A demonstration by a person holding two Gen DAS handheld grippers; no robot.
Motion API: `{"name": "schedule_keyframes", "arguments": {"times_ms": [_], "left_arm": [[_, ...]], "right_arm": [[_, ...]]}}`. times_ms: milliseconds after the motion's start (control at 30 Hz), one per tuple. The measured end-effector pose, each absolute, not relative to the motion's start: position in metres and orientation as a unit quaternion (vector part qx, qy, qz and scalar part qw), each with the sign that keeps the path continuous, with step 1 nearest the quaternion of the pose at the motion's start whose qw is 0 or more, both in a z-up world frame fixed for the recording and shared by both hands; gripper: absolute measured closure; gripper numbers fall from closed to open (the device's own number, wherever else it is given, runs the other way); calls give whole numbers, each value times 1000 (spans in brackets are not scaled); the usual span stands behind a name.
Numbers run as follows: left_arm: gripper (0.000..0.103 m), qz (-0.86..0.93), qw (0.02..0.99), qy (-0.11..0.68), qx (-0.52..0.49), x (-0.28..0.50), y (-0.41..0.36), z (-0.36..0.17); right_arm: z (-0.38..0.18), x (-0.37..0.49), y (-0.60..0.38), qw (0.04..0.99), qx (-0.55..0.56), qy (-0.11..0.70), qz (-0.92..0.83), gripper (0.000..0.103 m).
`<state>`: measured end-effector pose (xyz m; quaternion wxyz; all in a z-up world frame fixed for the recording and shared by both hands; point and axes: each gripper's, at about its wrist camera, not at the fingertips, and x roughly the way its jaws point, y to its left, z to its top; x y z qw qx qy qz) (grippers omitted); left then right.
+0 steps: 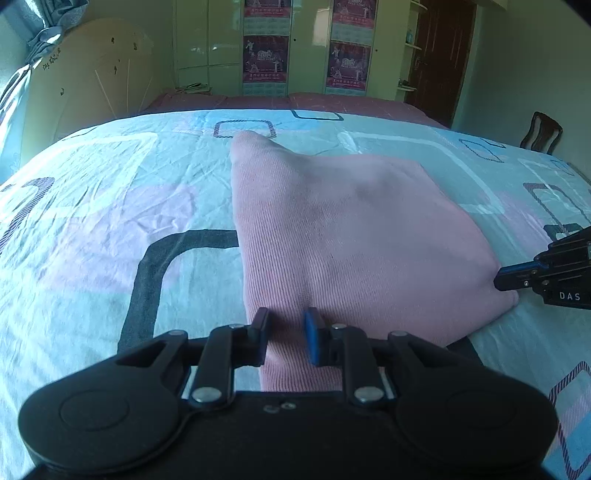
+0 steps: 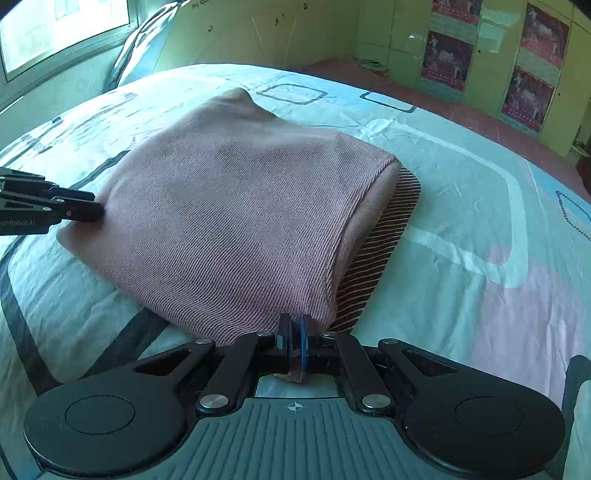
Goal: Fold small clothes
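A pink ribbed knit garment [image 1: 351, 229] lies folded on the patterned bed sheet [image 1: 92, 221]. My left gripper [image 1: 286, 321] pinches a bunched fold at its near edge, with cloth filling the narrow gap between the fingers. In the right wrist view the garment [image 2: 229, 206] shows a brown striped layer [image 2: 380, 240] sticking out beneath its right side. My right gripper [image 2: 294, 326] is shut on the near corner, a bit of cloth poking out behind the pads. Each gripper shows in the other's view: the right gripper [image 1: 508, 280] at the garment's right corner, the left gripper [image 2: 96, 210] at its left corner.
The bed sheet [image 2: 461, 192] spreads wide around the garment. Beyond the bed stand a green wardrobe with posters [image 1: 266, 59], a rounded headboard [image 1: 92, 74], a dark door [image 1: 439, 55] and a chair [image 1: 541, 133]. A window [image 2: 62, 29] and a pillow [image 2: 144, 48] are at the left.
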<state>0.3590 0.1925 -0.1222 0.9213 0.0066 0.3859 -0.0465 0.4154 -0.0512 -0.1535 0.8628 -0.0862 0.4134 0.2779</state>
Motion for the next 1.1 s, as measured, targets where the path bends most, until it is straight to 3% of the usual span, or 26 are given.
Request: {"name": "schedule_keyframes", "arguments": {"times_ms": [367,467,533,567,600,633,1100], "left_arm": [[84,-36,932,360,5,303,167,-86],[64,-32,939,342,13,283,151,-77],[8,-18,949,314,19,269,140,-69],[2,-11,955,297,23,261,136,-66],[1,-6,958,284,28,254,131,-62],[1,-5,959,282,31,248,128,-59],[1,6,970,239,40,155,90,-29]], "right_arm": [[-99,353,-88,897,-2,370,243,99],[-90,335,-92,900,4,367,235,99],[-86,323,-94,904,2,367,221,96],[-85,316,-96,907,3,364,210,67],[-83,307,-99,915,5,353,198,11],[-81,297,-102,924,5,328,195,1],[-50,185,-131,941,8,290,172,0]]}}
